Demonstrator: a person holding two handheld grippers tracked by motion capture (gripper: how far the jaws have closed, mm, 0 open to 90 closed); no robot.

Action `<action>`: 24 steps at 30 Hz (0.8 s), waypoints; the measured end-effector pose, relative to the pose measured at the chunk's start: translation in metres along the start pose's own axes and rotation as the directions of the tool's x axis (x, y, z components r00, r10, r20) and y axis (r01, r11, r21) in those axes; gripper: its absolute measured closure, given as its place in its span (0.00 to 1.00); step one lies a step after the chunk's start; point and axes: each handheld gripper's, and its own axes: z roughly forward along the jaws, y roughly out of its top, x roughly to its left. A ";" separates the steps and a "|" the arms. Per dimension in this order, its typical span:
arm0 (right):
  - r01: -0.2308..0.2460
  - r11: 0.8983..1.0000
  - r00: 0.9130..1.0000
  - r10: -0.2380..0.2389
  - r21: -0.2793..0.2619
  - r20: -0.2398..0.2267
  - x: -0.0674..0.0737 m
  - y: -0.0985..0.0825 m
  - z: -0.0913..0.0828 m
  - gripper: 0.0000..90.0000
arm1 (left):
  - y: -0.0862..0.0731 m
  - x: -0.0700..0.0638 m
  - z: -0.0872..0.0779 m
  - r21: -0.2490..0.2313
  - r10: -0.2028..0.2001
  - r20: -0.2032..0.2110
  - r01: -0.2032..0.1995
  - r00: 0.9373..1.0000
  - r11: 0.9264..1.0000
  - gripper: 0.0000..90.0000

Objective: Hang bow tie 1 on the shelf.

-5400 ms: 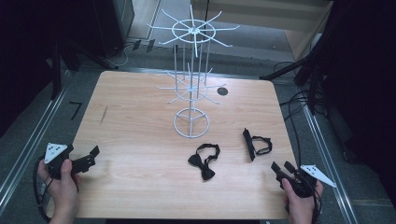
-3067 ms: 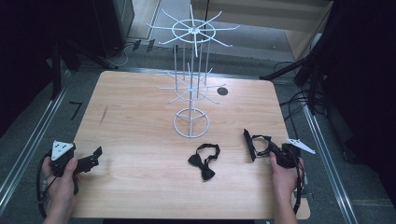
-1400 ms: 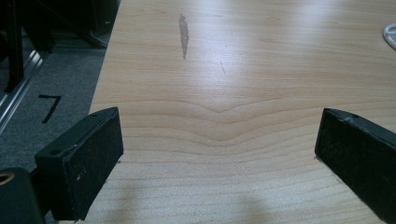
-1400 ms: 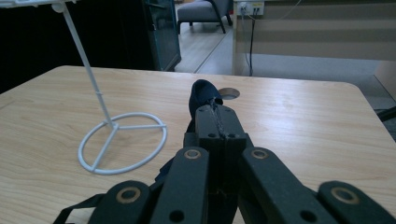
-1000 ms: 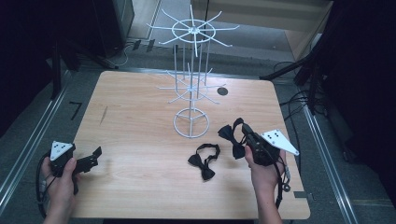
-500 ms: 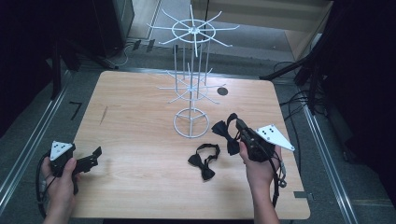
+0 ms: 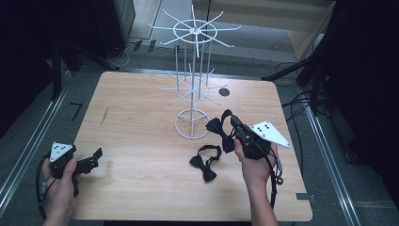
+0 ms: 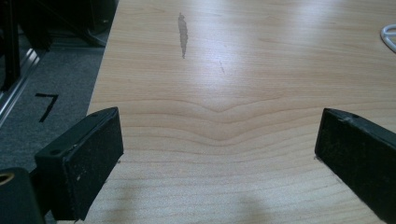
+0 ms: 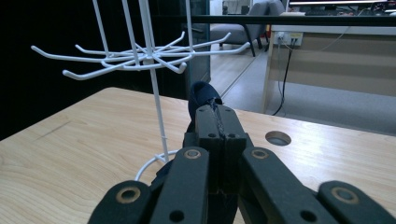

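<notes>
Two bow ties, one wire rack on wooden counter (image 7: 141,141). White rack (image 7: 192,89) upright at counter centre-back, round base. Right gripper (image 7: 237,128) jaws clenched on black bow tie (image 7: 221,132), lifted just right of rack base. Second bow tie (image 7: 204,162) flat on counter, near the right hand. Left gripper (image 7: 94,157) at front-left edge, jaws spread wide, nothing between them.

At bottom centre the right gripper (image 9: 217,122) has its black jaws pressed together on a dark bow tie (image 9: 201,100) that pokes up just above them. A white wire rack (image 9: 140,55) spreads its hooks across the upper left. The wooden tabletop (image 9: 60,158) shows a round hole (image 9: 278,138) at right.
</notes>
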 end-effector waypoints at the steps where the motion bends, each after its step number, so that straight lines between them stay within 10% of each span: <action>1: 0.004 1.000 1.000 -0.004 -0.002 0.000 0.001 0.001 0.001 1.00 | 0.000 0.000 0.000 0.000 0.000 0.000 0.000 1.000 1.000 0.02; 24: 0.018 1.000 0.999 -0.018 -0.024 -0.027 0.011 0.015 0.005 1.00 | 0.000 -0.001 0.001 0.013 0.015 0.007 -0.015 1.000 1.000 0.02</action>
